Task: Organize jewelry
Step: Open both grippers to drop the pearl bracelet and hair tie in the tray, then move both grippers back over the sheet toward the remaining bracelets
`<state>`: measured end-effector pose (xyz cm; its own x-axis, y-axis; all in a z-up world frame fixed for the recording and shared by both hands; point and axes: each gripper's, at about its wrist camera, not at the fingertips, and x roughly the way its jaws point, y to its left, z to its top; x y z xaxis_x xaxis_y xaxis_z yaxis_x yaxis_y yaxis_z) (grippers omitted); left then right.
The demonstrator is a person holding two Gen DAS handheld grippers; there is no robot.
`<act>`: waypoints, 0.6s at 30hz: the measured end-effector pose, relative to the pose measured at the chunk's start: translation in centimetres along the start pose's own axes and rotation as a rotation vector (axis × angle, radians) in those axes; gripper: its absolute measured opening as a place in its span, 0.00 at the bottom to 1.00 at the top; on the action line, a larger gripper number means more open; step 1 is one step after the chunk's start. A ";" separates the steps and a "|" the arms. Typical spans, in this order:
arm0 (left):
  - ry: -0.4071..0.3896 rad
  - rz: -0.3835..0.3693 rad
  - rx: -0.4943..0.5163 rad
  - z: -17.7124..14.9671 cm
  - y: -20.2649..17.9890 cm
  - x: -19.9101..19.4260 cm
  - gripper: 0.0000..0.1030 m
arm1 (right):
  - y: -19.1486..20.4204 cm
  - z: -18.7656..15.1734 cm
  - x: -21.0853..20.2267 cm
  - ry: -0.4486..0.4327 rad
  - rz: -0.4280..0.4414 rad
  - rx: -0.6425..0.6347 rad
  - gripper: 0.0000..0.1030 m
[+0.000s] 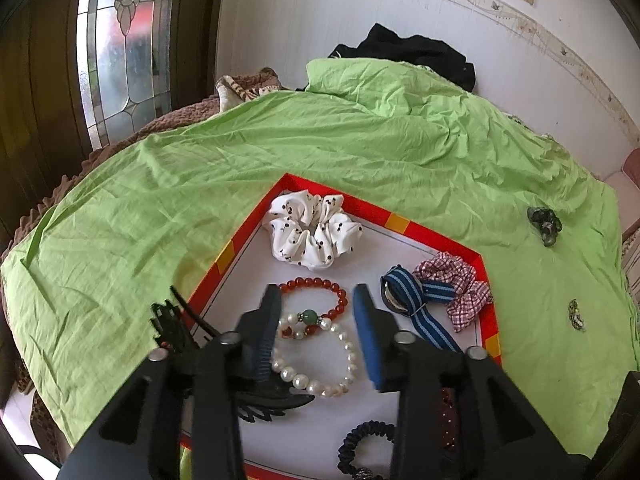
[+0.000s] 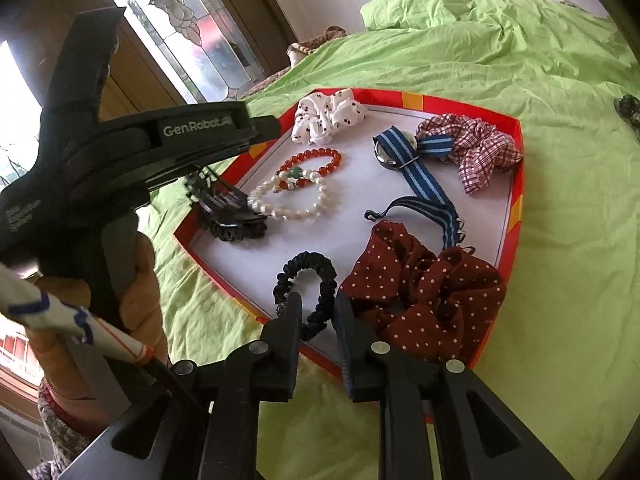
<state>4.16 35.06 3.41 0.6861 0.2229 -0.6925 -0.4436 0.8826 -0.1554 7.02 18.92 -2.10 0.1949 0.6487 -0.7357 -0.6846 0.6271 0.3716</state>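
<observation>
Hovering over red tray (image 1: 236, 248) on bed: left claw (image 1: 316, 328) parted, empty, pearl bracelet (image 1: 316, 360) lying between fingers; beads hard, slippery, so pinch strand crosswise.
Right wrist view: right claw (image 2: 318, 320) slightly apart, pads clear of black scrunchie (image 2: 308, 276); soft, light, any fold grips.

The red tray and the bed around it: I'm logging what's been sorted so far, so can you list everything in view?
tray: one, red rim, white floor, on the sheet
white scrunchie: one, black-dotted, tray's far corner
red bead bracelet: one, mid-tray
pearl bracelet: one, white, overlapping the red one
hair clip: one, black, tray's left edge
watch: one, blue striped strap, in tray
checked scrunchie: one, red-white, tray's right corner
dotted scrunchie: one, maroon, near corner
black hair tie: one, in tray
sheet: one, green
dark clip: one, on sheet
small trinket: one, on sheet
left claw: open
right claw: open
</observation>
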 end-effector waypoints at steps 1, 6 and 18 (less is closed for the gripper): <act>-0.003 -0.002 -0.001 0.0 -0.1 -0.1 0.38 | 0.1 -0.1 -0.3 -0.006 -0.003 -0.007 0.20; 0.000 -0.002 -0.002 -0.3 -0.6 -0.2 0.41 | -0.3 -0.7 -1.8 -0.029 -0.007 -0.012 0.24; -0.003 -0.013 0.056 -1.3 -3.5 -0.7 0.43 | -6.4 -1.9 -7.5 -0.098 -0.081 0.065 0.26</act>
<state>4.46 31.32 3.56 0.6935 0.2126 -0.6884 -0.4016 0.9074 -0.1242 8.62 9.19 -0.08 0.3176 0.6322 -0.7067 -0.6176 0.7034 0.3517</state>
